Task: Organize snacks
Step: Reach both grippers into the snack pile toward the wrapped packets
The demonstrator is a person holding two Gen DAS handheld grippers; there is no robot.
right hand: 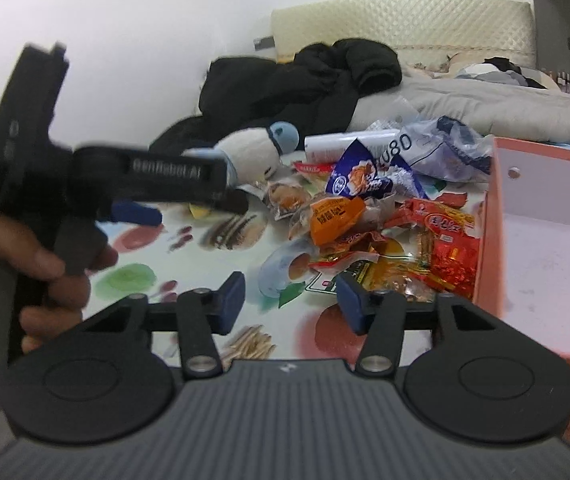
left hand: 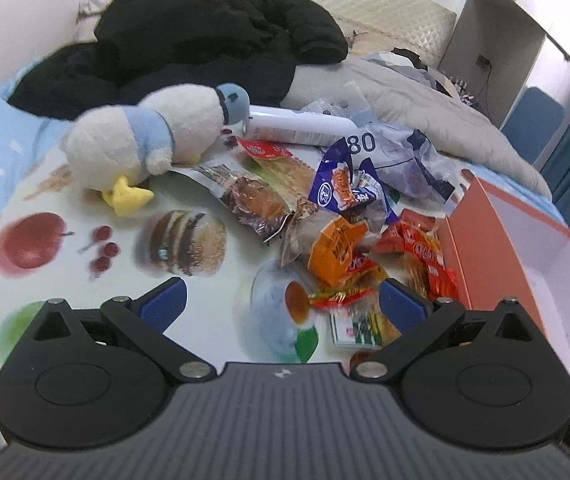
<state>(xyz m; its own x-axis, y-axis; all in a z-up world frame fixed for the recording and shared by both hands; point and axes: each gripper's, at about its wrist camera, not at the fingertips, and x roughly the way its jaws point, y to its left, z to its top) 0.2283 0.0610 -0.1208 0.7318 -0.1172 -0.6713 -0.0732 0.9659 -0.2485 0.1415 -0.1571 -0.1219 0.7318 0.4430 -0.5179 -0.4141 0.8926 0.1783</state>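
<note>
I held a gripper in each hand above a fruit-print cloth point(left hand: 85, 208) spread on a bed. The snacks point(left hand: 349, 240) lay in a loose heap of crinkled packets, just beside an open orange box point(left hand: 481, 248) on their right, some touching its wall. None were in the box yet, as far as I could see.

My left gripper point(left hand: 281, 304) had its jaws wide apart with nothing between them, the right fingertip just over the nearest packets. My right gripper point(right hand: 291, 300) had its jaws part open, also empty, short of the heap.

To do this step well, I judged I should pick one packet at the heap's near edge, such as the orange packet point(right hand: 335, 216), pinch it by a flat sealed end rather than its puffed middle, and lift it clear before carrying it over the box wall. The slippery wrappers overlapped, so a careless grab could drag neighbours along.

The right view showed my left hand point(right hand: 41, 276) and its gripper from the side, blurred, and more of the box's pale floor. The left view showed the whole plush penguin point(left hand: 153, 140) beside the heap, a white bottle point(left hand: 297, 126) behind it, and dark clothes point(left hand: 189, 48) further back.
</note>
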